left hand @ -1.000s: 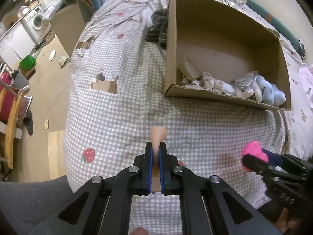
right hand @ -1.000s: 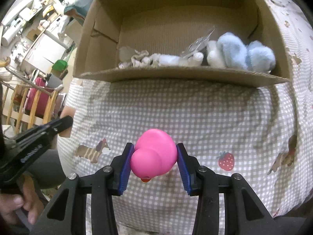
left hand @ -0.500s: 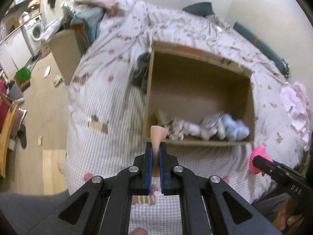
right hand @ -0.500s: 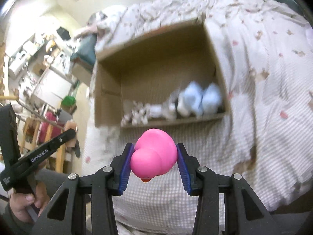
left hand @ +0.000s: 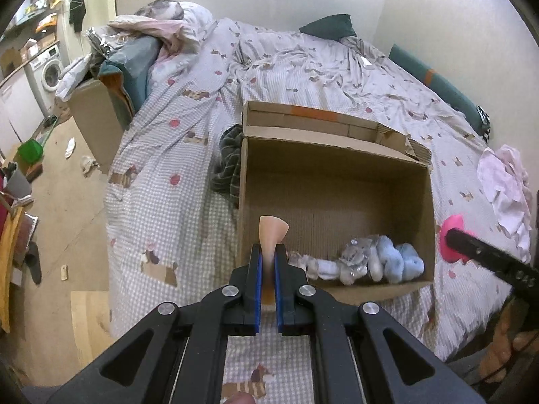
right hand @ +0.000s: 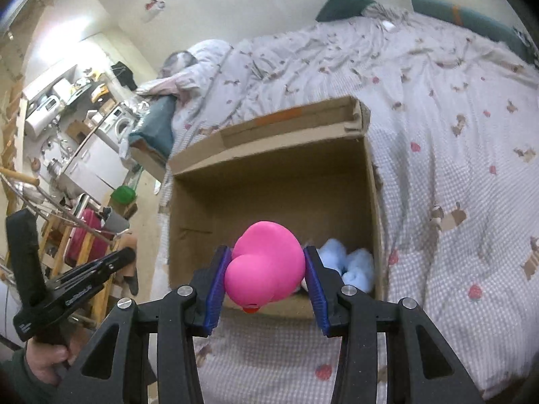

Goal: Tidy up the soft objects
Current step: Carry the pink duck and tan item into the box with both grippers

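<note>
At the bottom centre of the left wrist view, the left gripper (left hand: 266, 269) has its blue-padded jaws pressed nearly together on a thin, peach-coloured soft piece with a flared top (left hand: 272, 235); the flared end sticks up above the pads, in front of the near left corner of the open brown cardboard box (left hand: 333, 185). The box sits on a bed under a grey-and-white checked cover printed with dogs and strawberries (left hand: 161, 222). Along the box's near wall, towards its right, lies a row of soft things: pale white bundles (left hand: 323, 267), crinkled clear wrapping (left hand: 357, 252) and a fluffy light-blue plush (left hand: 399, 261). A dark striped cloth (left hand: 229, 165) lies on the cover against the box's left outer wall.

At the lower centre of the right wrist view, the right gripper (right hand: 266, 276) is partly spread, its two blue pads pinching a smooth, bright pink rubber duck (right hand: 266, 266) from either side, a small red-orange bit showing at its underside. The duck is lined up in front of the box's near wall, with the blue plush visible just to its right inside the box. In the left wrist view the same duck shows as a pink lump at the right edge, beyond the box's right wall. At the lower left of the right wrist view, a hand (right hand: 47, 360) grips the handle of the left gripper.
</note>
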